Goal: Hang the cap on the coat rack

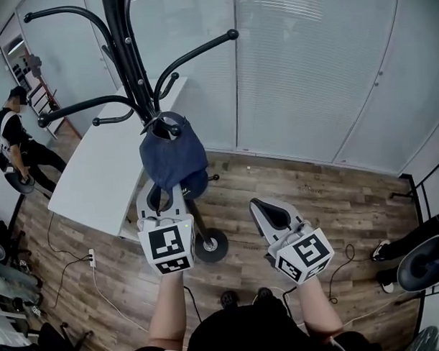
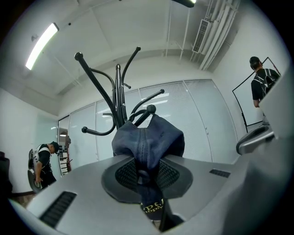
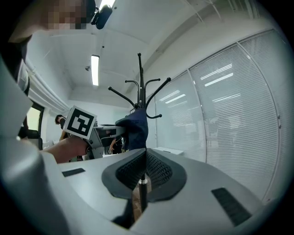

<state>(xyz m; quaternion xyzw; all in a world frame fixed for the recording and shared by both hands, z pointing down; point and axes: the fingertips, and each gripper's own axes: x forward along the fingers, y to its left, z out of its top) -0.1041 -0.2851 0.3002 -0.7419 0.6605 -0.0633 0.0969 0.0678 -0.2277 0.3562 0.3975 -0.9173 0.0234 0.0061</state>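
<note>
A navy cap [image 1: 172,155] hangs draped over a knobbed hook of the black coat rack [image 1: 125,45]. My left gripper [image 1: 170,189] reaches up under it and is shut on the cap's lower edge. In the left gripper view the cap [image 2: 147,142] is pinched between the pads, its crown over the hook's ball [image 2: 150,109]. My right gripper [image 1: 266,208] hovers to the right, lower, shut with nothing in it. In the right gripper view the cap [image 3: 135,128], the coat rack [image 3: 140,82] and the left gripper [image 3: 98,135] show ahead at the left.
A white table [image 1: 97,168] stands just left of the rack. The rack's round base [image 1: 211,245] sits on the wooden floor below my grippers. A person [image 1: 13,135] stands at the far left. Cables and a power strip [image 1: 91,258] lie on the floor. Glass walls with blinds stand behind.
</note>
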